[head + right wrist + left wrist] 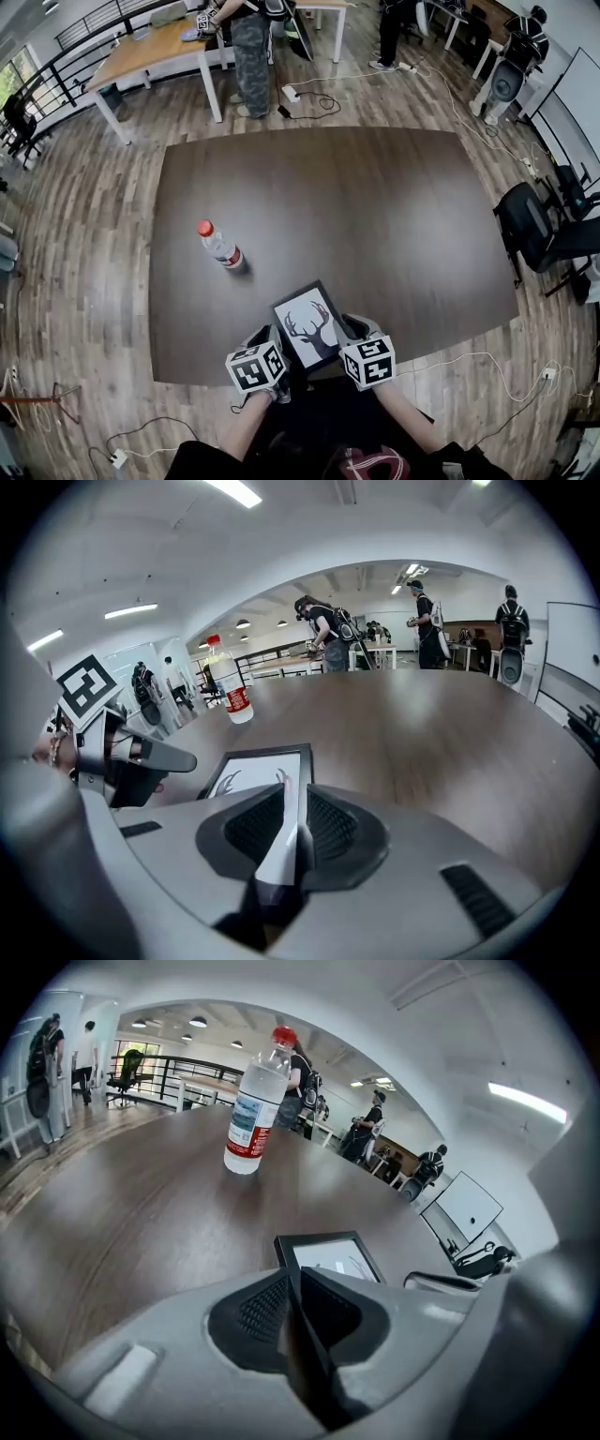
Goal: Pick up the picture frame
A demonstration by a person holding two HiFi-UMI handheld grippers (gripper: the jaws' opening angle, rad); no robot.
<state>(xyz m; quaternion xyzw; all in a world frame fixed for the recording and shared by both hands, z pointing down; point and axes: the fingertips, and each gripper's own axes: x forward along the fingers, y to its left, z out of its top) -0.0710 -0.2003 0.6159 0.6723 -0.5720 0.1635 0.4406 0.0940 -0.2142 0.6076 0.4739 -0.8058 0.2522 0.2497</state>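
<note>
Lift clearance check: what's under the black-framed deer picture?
Only the dark brown wooden table shows around the black-framed deer picture; the spot beneath it is covered.

**What Is Being Kept From View**

In the head view, the near corners of the picture frame (307,323) are being covered by the left gripper (275,339) and the right gripper (347,330). In both gripper views, its near part is being hidden by the jaws. The label print on the bottle (221,247) is being rendered too small to read.
</note>
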